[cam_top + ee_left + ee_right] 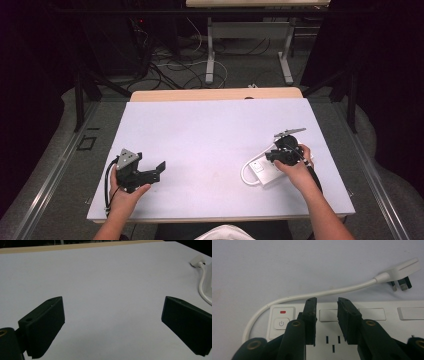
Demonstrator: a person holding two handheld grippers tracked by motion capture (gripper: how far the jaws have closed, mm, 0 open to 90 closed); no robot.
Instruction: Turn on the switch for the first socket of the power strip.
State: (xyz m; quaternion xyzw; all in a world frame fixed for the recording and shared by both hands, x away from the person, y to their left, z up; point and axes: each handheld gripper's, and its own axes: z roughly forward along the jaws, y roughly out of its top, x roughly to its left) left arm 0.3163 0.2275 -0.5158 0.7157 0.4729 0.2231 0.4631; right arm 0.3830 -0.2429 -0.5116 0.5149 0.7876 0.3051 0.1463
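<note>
Barely begun: right gripper jaws narrow over power strip, gripping nothing; left gripper wide, well apart from strip.

A white-topped table fills mid-frame; beyond it, at the top, tangled cables and grey desk legs on the floor

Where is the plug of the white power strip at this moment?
In the right gripper view the plug lies on the table at upper right, beyond the power strip, at the end of its curved cord.
</note>
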